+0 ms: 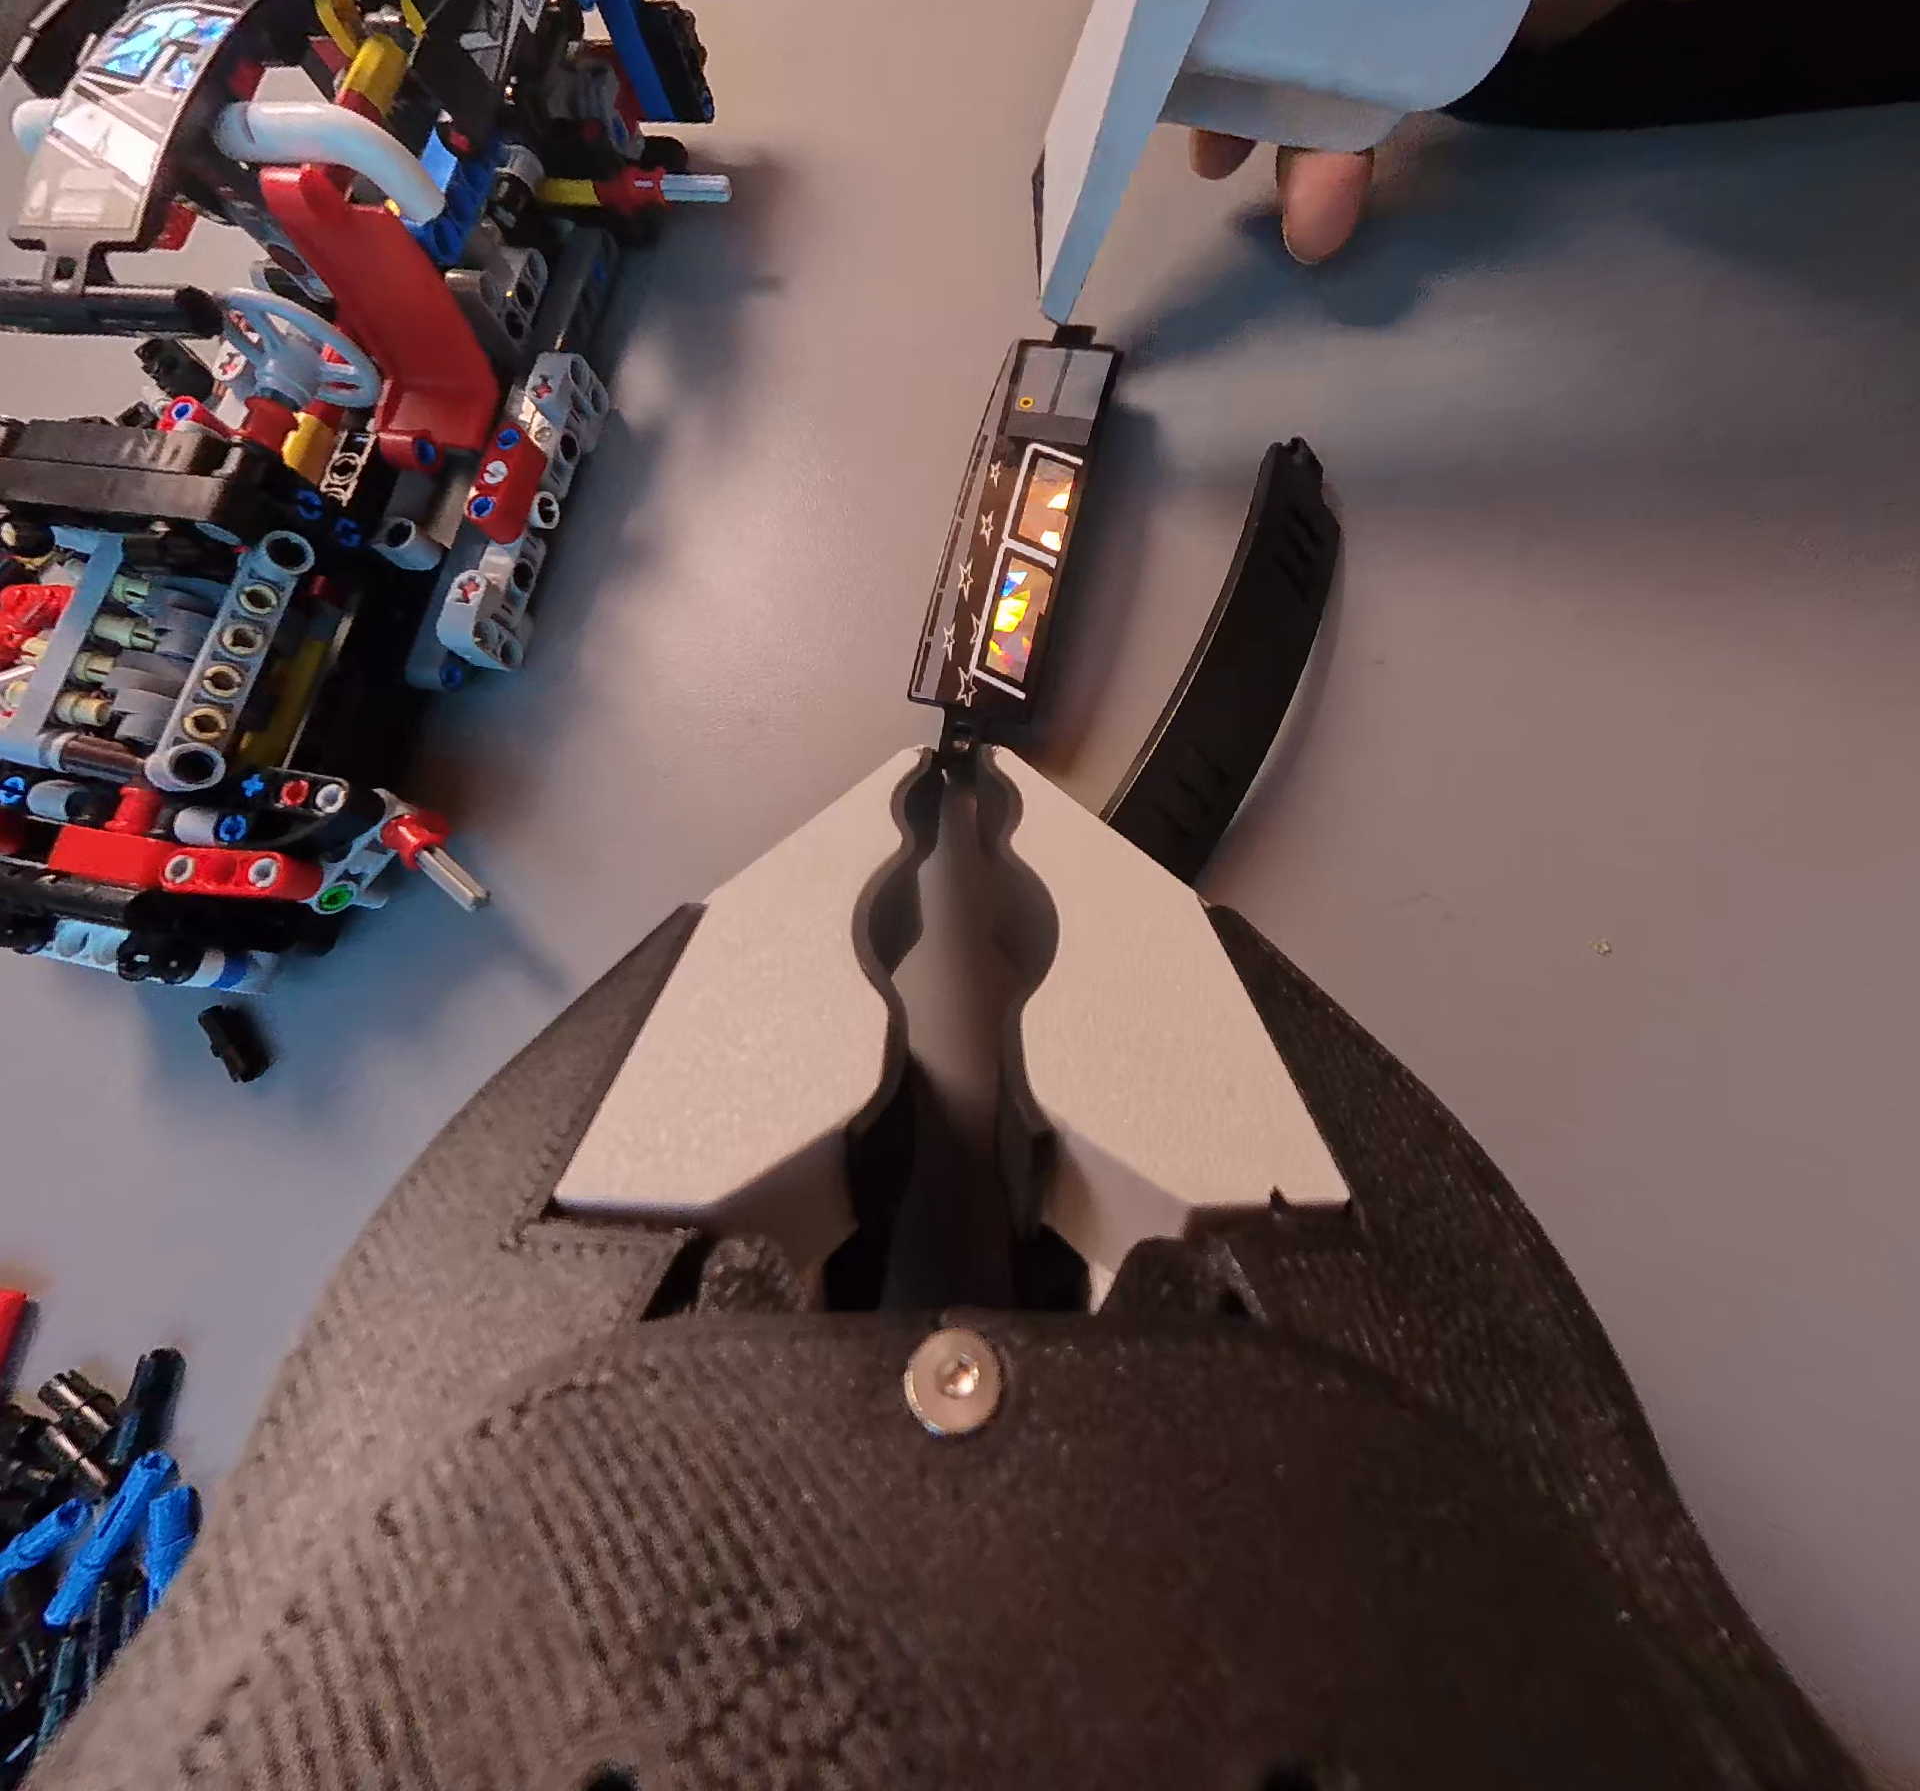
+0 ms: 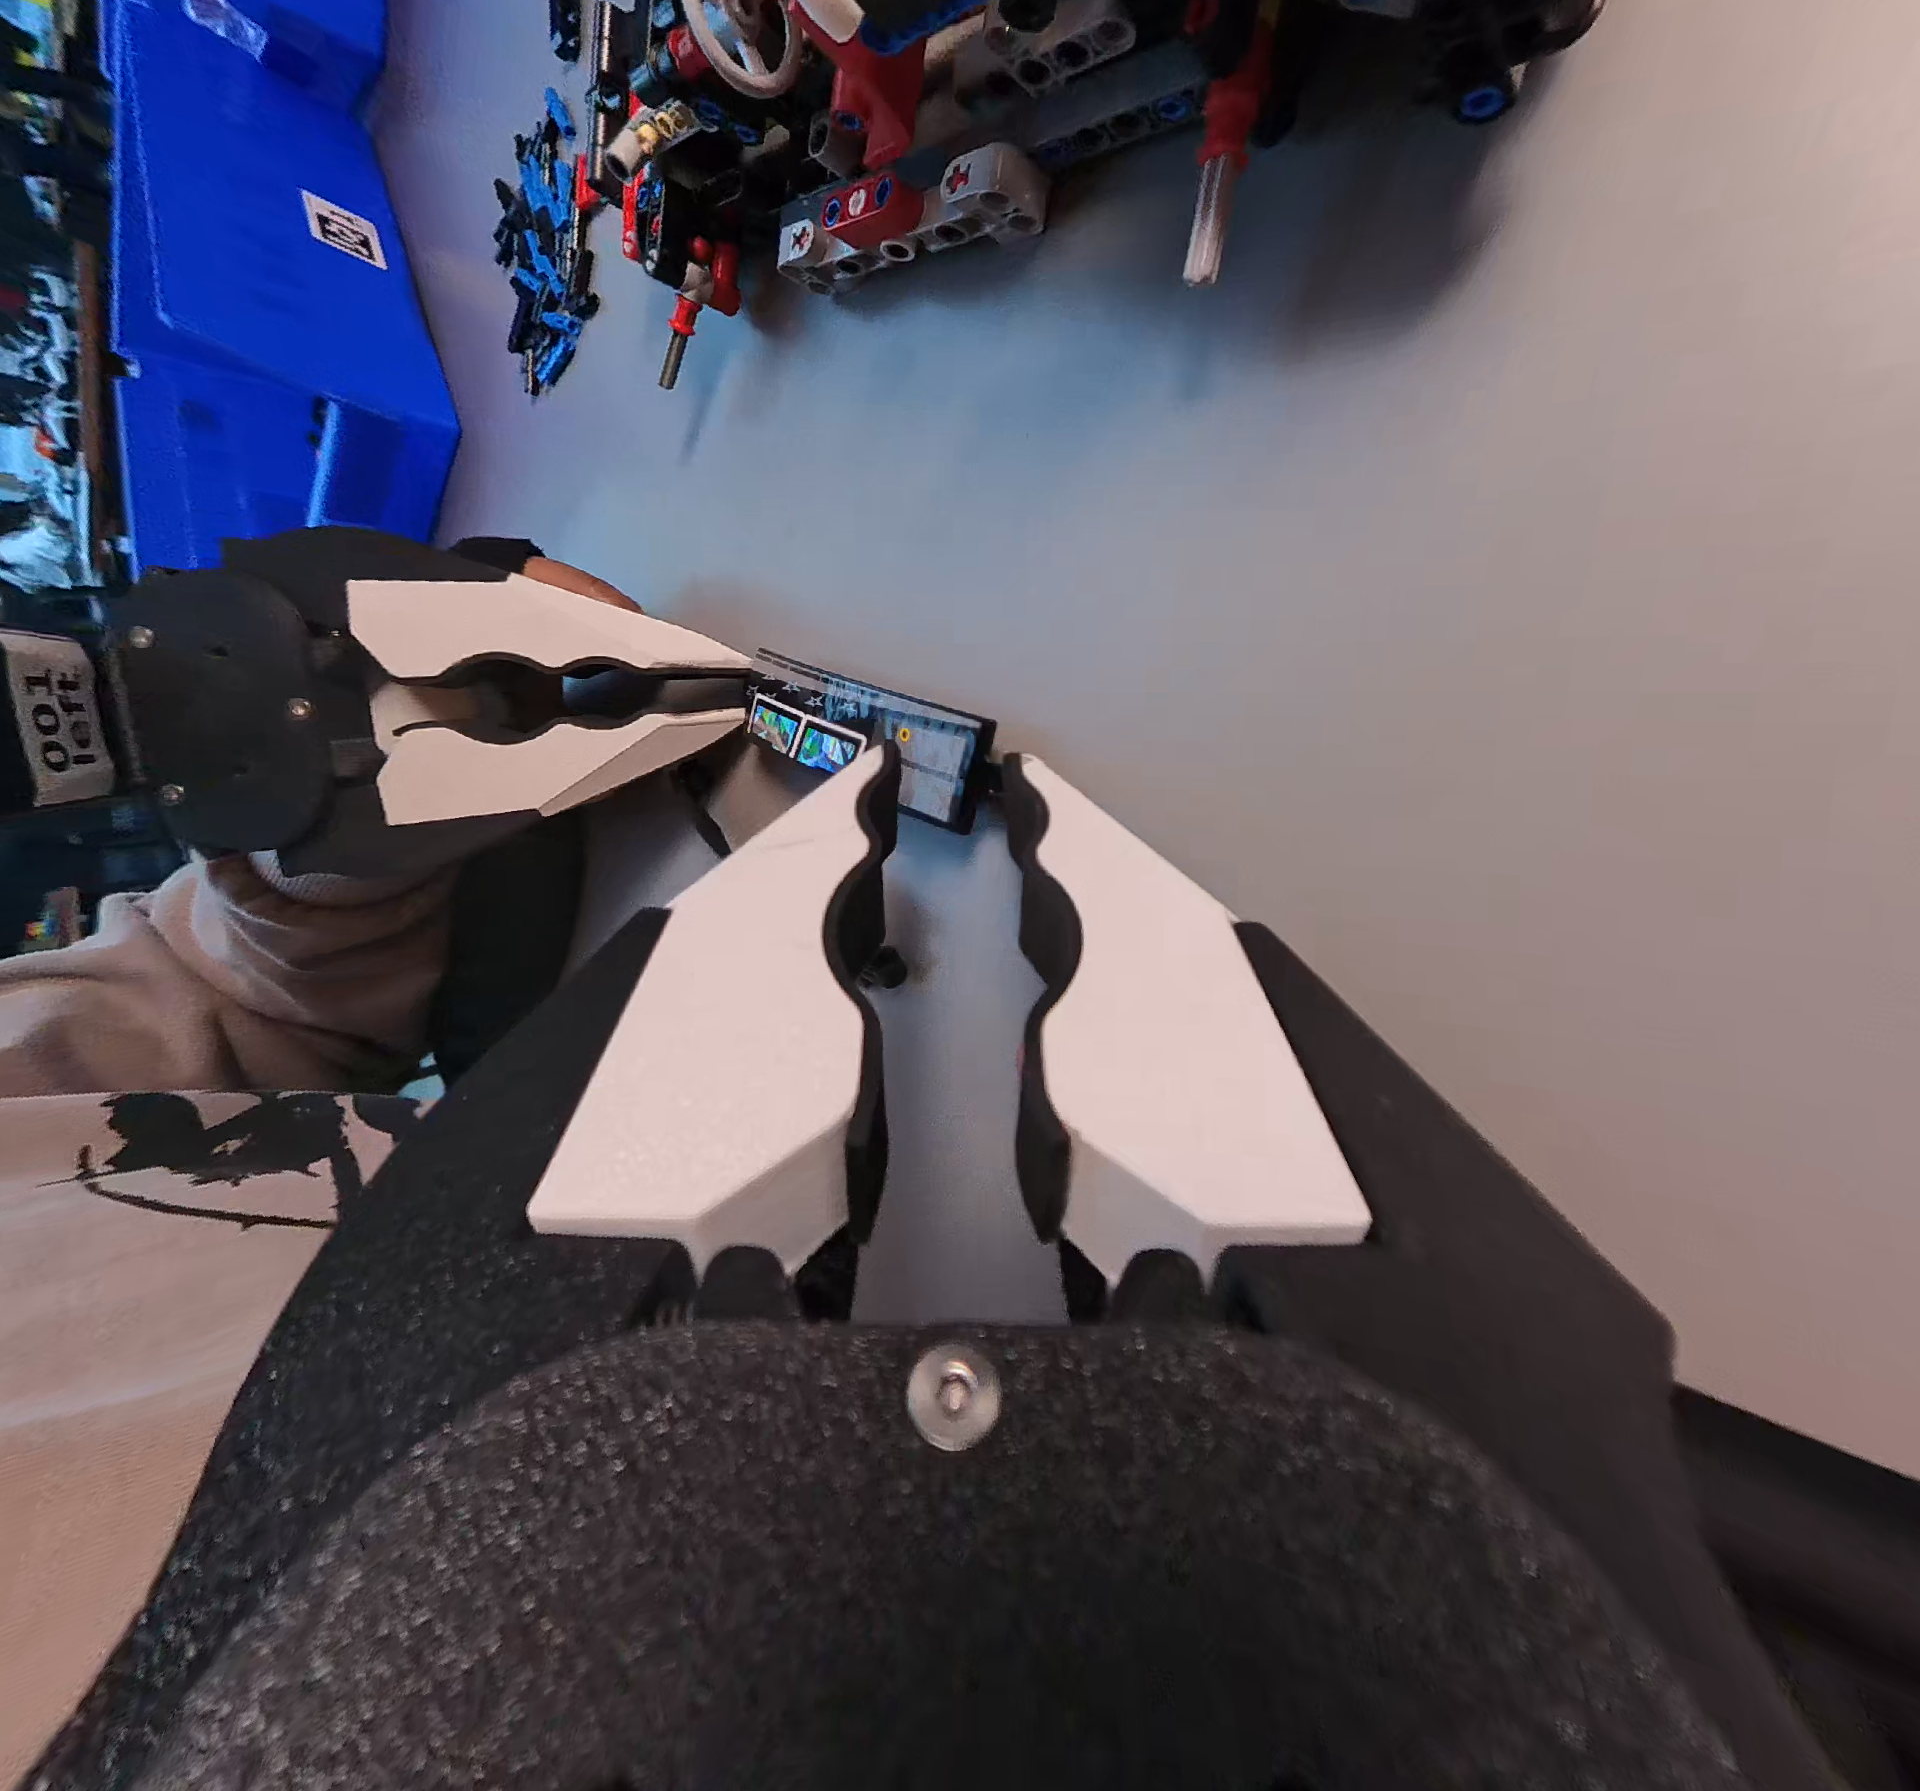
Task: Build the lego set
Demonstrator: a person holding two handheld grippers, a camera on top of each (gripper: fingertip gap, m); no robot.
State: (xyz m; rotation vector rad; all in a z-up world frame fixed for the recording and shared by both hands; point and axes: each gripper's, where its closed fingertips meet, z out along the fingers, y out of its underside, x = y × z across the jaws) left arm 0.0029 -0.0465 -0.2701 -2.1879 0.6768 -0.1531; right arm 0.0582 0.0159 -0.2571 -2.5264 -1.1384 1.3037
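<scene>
A black curved panel (image 1: 1013, 536) with star and shiny stickers lies just above the grey table. My left gripper (image 1: 958, 752) is shut on the small black pin at its near end. In the right wrist view the panel (image 2: 873, 728) lies crosswise, and the left gripper (image 2: 746, 694) pinches its left end. My right gripper (image 2: 951, 765) is open, with the panel's other end between its fingertips. One of its fingers (image 1: 1086, 183) reaches down to the panel's far end. The partly built car (image 1: 260, 391) stands to the left.
A loose black curved strip (image 1: 1236, 640) lies right of the panel. A small black pin (image 1: 234, 1043) and a pile of blue and black pins (image 1: 94, 1523) lie near the car (image 2: 1039, 79). Blue bins (image 2: 260, 235) stand beyond the table edge. The gap from one gripper's tips to the other's is roughly 9 cm.
</scene>
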